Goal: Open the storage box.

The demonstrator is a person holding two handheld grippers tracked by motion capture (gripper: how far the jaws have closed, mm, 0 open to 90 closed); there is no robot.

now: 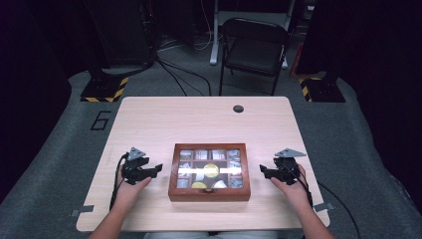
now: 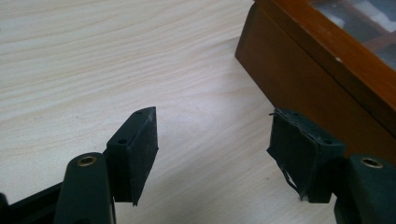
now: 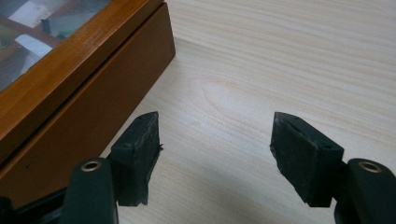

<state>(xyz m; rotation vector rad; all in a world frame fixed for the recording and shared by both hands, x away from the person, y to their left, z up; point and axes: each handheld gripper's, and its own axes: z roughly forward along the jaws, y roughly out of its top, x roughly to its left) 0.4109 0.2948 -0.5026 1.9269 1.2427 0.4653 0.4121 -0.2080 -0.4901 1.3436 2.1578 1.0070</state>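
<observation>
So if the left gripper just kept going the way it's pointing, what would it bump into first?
Probably the brown wooden box with the glass lid. In the high view the left gripper points at the box's left side, jaws open and empty, with bare light wooden table between. Its own view suggests it might just graze the near corner.

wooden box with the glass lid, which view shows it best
The high view: the whole wooden box sits between both grippers, its glass lid shut, with compartments visible through it. The left gripper view shows only one corner and side wall. The right gripper view shows one side wall and lid edge.
</observation>
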